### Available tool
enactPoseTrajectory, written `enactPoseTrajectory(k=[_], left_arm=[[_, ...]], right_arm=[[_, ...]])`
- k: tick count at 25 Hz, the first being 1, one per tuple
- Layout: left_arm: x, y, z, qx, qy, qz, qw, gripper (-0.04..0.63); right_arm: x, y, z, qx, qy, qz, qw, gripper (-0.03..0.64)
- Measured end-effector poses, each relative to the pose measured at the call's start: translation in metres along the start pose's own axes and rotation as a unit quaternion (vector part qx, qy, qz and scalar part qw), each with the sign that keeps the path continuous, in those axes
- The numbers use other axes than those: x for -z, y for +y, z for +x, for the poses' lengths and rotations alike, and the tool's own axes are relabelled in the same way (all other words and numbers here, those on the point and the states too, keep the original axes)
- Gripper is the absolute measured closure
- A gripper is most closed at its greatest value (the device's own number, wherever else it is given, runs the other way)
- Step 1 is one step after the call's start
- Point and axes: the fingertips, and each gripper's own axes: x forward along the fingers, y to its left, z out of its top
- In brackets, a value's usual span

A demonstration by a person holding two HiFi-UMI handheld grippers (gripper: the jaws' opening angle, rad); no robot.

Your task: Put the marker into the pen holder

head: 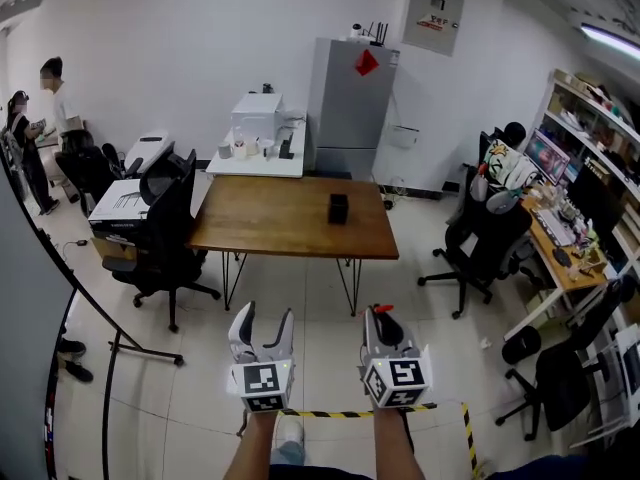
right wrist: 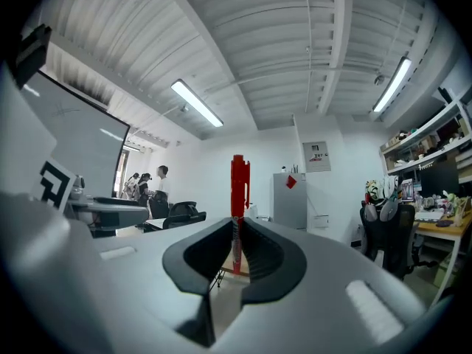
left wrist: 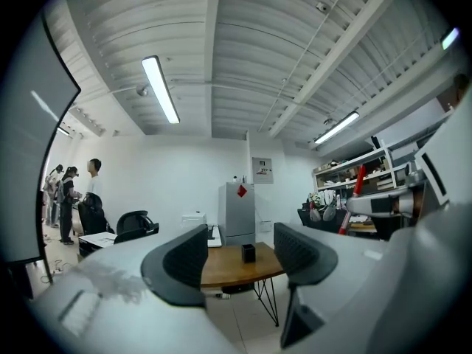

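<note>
Ahead of the open, empty left claw (head: 261,317) and the right claw (head: 383,318), which is clamped on the upright red marker (right wrist: 239,183), lies floor (head: 312,313), then the wooden worktop (head: 280,223) bearing the black pen holder (head: 338,208), its contents unseen, with an office chair (head: 165,230) ahead-left.
</note>
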Motion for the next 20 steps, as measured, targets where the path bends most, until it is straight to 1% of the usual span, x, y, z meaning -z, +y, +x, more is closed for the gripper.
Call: enactPoseTrajectory(k=[2, 4, 6, 8, 11, 14, 17, 20], left_arm=[[-0.010, 0.011, 0.031, 0.004, -0.013, -0.012, 0.9998, 0.311], [-0.013, 0.017, 0.055, 0.012, -0.019, -0.011, 0.9997, 0.312], [-0.008, 0.021, 0.075, 0.023, -0.013, -0.002, 0.9996, 0.313], [-0.003, 0.022, 0.094, 0.035, -0.007, -0.003, 0.9994, 0.313], [0.004, 0.022, 0.116, 0.052, 0.004, 0.007, 0.9986, 0.313], [0.000, 0.030, 0.139, 0.046, -0.007, -0.007, 0.9989, 0.313], [0.007, 0.036, 0.162, 0.043, 0.002, 0.003, 0.9991, 0.313], [0.010, 0.043, 0.196, 0.035, 0.000, -0.003, 0.9994, 0.313]], right_arm=[[-0.006, -0.001, 0.032, 0.001, 0.001, -0.008, 1.000, 0.572], [-0.008, -0.003, 0.057, 0.004, 0.002, -0.010, 1.000, 0.572], [-0.004, -0.007, 0.076, 0.009, 0.005, -0.010, 1.000, 0.572], [0.001, -0.012, 0.094, 0.015, 0.012, -0.009, 1.000, 0.572], [0.005, -0.024, 0.119, 0.022, 0.020, -0.008, 1.000, 0.572], [0.000, -0.030, 0.147, 0.016, 0.013, -0.009, 1.000, 0.572], [0.003, -0.036, 0.172, 0.009, 0.009, -0.009, 1.000, 0.572], [0.012, -0.050, 0.206, 0.002, 0.013, -0.003, 1.000, 0.572]])
